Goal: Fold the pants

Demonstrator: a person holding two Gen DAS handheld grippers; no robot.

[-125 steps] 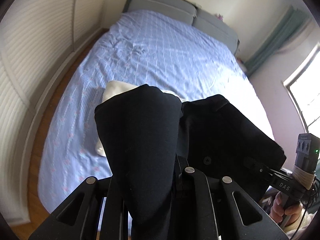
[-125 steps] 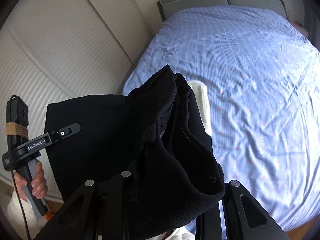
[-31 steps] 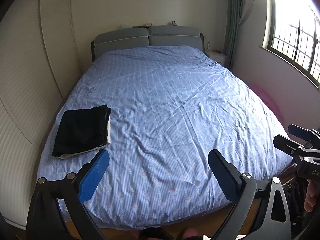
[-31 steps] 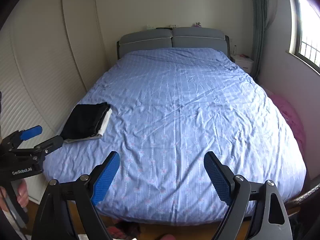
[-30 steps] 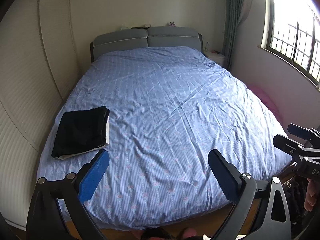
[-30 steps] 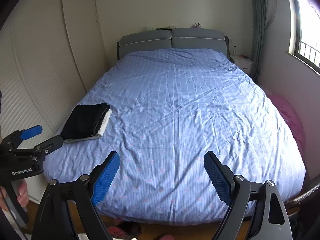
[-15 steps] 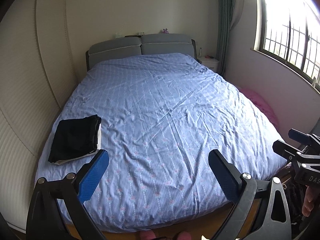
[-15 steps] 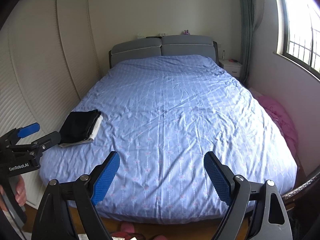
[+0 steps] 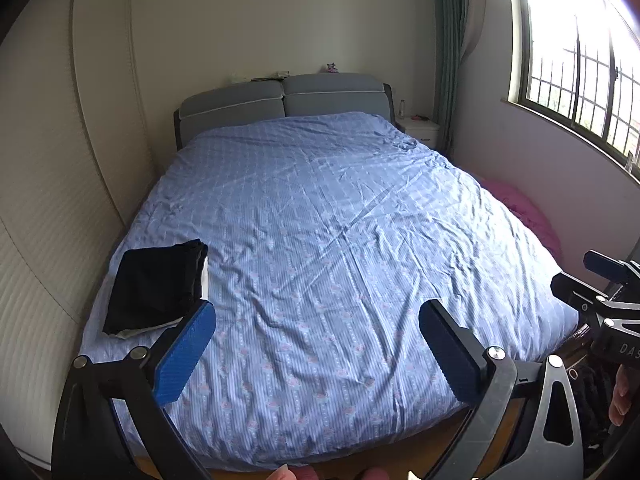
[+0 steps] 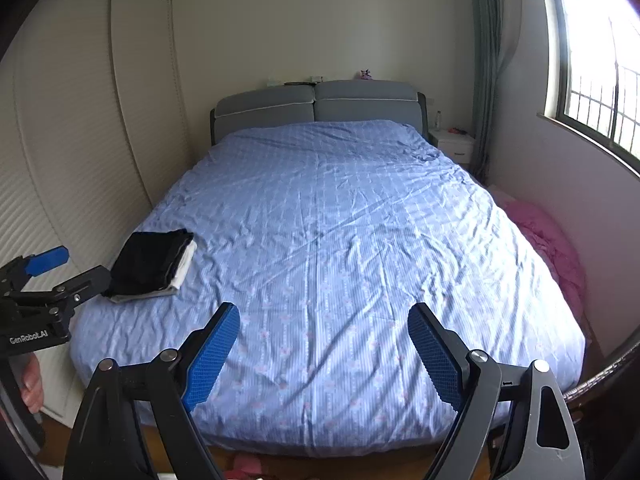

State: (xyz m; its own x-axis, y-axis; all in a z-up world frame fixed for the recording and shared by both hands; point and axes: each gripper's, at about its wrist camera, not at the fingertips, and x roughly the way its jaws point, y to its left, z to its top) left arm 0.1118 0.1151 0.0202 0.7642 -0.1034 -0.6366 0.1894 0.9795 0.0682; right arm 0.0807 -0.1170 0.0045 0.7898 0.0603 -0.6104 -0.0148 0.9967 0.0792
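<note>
The black pants (image 9: 156,284) lie folded in a flat stack on a folded white garment at the near left corner of the blue bed (image 9: 340,240); the stack also shows in the right wrist view (image 10: 152,264). My left gripper (image 9: 316,348) is open and empty, held off the foot of the bed. My right gripper (image 10: 324,348) is open and empty too, also back from the bed's foot. Each gripper shows at the edge of the other's view.
A white louvred wardrobe (image 9: 44,208) runs along the left of the bed. A grey headboard (image 10: 316,108) and a white nightstand (image 10: 454,142) stand at the far end. A pink bundle (image 10: 548,240) lies on the floor at the right under the window.
Earlier both grippers held the black pants above the bed. Now the pants lie folded on the bed, both grippers are open, and both have drawn back and tilted up from the bed.
</note>
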